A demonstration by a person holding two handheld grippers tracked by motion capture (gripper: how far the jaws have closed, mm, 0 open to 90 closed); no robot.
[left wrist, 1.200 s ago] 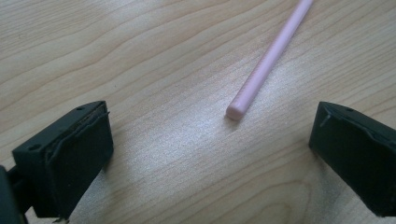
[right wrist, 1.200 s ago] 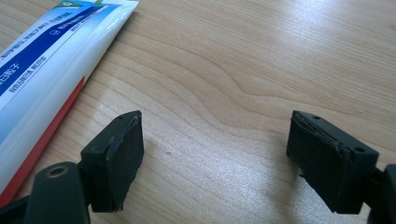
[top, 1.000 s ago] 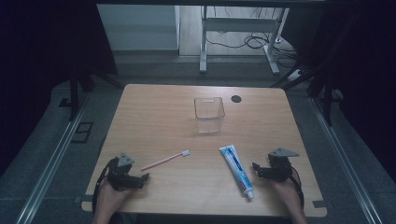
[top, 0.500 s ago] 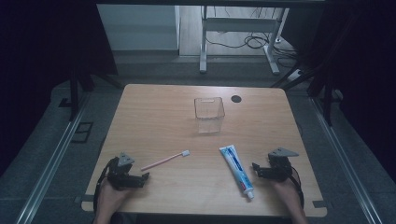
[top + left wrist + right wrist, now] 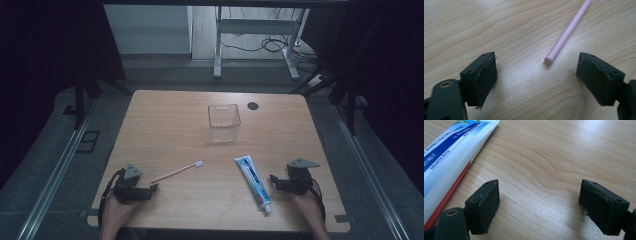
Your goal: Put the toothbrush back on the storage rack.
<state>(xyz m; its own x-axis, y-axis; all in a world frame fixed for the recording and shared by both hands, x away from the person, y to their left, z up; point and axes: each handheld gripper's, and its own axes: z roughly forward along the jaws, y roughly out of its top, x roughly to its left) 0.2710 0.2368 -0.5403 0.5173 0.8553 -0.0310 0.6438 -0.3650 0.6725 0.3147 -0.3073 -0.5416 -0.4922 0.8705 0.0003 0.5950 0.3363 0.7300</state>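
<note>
A pink toothbrush lies at the front left of the wooden table, head pointing right and away. My left gripper rests on the table just left of its handle end. Its jaws are open and have just been closing; the handle end lies just ahead of the gap, with nothing pressed between the pads. A white and blue toothpaste tube lies at the front right, cap toward me. My right gripper sits on the table just right of it, open and empty, with the tube to the left of its jaws.
A clear square plastic container stands upright past the table's middle. A black round cable hole is at the back right. Bare wood lies between the toothbrush and the tube. The floor around the table is dark.
</note>
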